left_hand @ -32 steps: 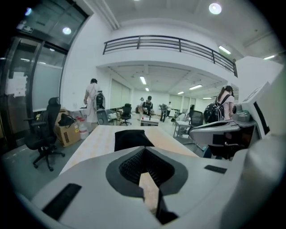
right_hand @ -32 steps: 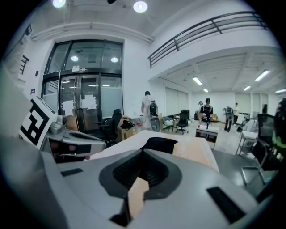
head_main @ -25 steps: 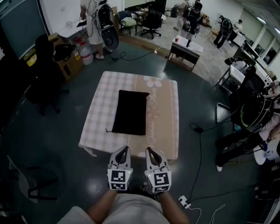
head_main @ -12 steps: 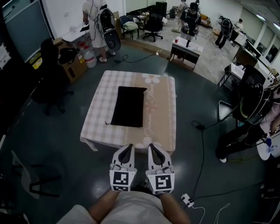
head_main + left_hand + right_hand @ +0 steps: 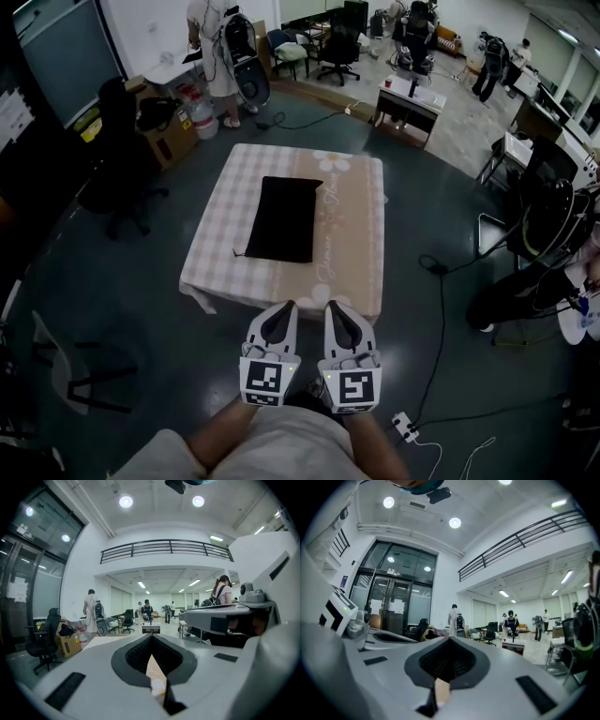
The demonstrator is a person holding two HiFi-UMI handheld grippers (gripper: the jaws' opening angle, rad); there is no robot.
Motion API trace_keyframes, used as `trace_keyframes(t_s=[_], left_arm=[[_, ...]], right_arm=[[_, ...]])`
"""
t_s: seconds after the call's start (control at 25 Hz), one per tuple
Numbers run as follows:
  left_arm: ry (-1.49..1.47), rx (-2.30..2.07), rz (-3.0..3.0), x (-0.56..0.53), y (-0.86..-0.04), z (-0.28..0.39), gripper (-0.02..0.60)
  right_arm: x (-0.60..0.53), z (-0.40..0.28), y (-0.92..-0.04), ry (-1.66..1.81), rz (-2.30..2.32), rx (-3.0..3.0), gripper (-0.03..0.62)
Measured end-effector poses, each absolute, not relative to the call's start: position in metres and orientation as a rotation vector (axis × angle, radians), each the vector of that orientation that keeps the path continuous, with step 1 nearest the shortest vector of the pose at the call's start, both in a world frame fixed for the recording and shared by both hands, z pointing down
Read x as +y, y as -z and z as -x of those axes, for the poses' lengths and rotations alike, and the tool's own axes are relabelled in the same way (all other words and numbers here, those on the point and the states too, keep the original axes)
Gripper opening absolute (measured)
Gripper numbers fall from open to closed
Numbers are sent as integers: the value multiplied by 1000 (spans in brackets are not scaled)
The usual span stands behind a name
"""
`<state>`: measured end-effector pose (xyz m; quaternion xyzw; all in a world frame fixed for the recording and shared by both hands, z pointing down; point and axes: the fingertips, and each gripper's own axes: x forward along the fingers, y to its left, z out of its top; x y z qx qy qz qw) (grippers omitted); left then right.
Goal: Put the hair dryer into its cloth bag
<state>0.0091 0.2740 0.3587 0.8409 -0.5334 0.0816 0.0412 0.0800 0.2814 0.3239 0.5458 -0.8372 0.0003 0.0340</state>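
The head view is dim and bluish, darkest at its left side, with edges bent by fisheye. Both gripper views are brighter: round ceiling lamps (image 5: 125,501) glare white overhead, and the left tongs (image 5: 151,638) blur near the lens.

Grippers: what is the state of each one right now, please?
Left gripper: closed, holding nothing.
Right gripper: closed, holding nothing.

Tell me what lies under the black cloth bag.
The black cloth bag lies on a checked and beige tablecloth. The bag's inside and the tabletop beneath the cloth are covered and cannot be seen.
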Motion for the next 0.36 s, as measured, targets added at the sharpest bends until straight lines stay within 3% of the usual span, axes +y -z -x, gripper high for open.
trace_keyframes(t_s=[0.36], left_arm=[[-272,-1602,-2605,264,-362,-18,8]], right_arm=[[269,-82,-332,-20,-1675,-2560,15]])
